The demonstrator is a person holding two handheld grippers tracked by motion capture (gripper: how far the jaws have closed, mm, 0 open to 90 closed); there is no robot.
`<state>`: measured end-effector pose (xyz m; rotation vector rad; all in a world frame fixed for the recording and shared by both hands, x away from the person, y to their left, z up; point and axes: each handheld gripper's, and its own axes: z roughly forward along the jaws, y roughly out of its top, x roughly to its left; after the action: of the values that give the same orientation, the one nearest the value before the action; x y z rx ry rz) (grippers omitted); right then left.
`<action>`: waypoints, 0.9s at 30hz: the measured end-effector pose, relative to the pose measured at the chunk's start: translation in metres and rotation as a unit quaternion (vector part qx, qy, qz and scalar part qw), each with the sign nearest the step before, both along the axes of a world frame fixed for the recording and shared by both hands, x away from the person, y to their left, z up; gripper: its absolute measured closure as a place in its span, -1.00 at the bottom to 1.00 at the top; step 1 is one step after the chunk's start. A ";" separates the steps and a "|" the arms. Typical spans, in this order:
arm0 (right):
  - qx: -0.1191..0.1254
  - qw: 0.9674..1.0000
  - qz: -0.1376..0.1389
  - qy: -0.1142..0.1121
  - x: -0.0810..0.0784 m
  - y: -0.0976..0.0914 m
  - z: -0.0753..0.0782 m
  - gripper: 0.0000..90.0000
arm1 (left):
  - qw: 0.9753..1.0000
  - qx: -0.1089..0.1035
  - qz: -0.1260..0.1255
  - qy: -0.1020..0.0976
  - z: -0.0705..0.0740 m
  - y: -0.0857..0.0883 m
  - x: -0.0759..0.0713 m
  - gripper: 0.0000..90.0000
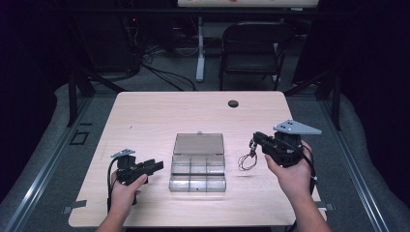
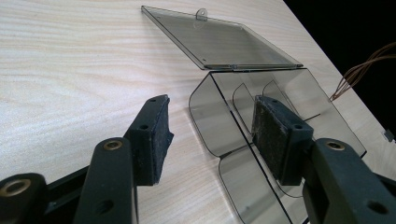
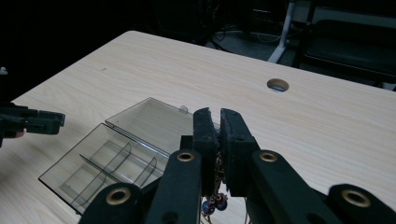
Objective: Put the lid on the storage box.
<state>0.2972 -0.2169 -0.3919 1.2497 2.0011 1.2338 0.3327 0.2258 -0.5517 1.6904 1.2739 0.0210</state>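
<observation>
thin coppery wire loops of the necklace (image 1: 247,160) dangle limp and light from the pinched right tongs (image 1: 253,141), above the table (image 1: 145,116) beside the open clear box (image 1: 198,164); left tongs (image 1: 155,166) gape empty.

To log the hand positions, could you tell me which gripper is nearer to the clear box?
Left. The left gripper sits open right beside the clear box; the right gripper, shut on a wire bundle, is raised farther off.
</observation>
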 end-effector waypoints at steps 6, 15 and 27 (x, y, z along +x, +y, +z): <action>-0.001 1.000 0.009 -0.010 0.001 0.010 0.011 0.90 | 1.000 0.002 -0.003 -0.001 0.000 0.001 0.000 0.04; -0.008 0.999 0.031 -0.024 0.002 0.029 0.027 0.91 | 1.000 0.000 0.000 -0.002 0.001 0.001 0.000 0.04; -0.013 0.997 0.074 -0.029 0.001 0.063 0.031 0.91 | 1.000 -0.001 0.004 -0.003 0.001 0.002 0.000 0.04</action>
<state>0.2981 -0.1544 -0.3608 1.0574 2.0930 1.2937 0.3330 0.2281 -0.5511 1.6821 1.2752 0.0283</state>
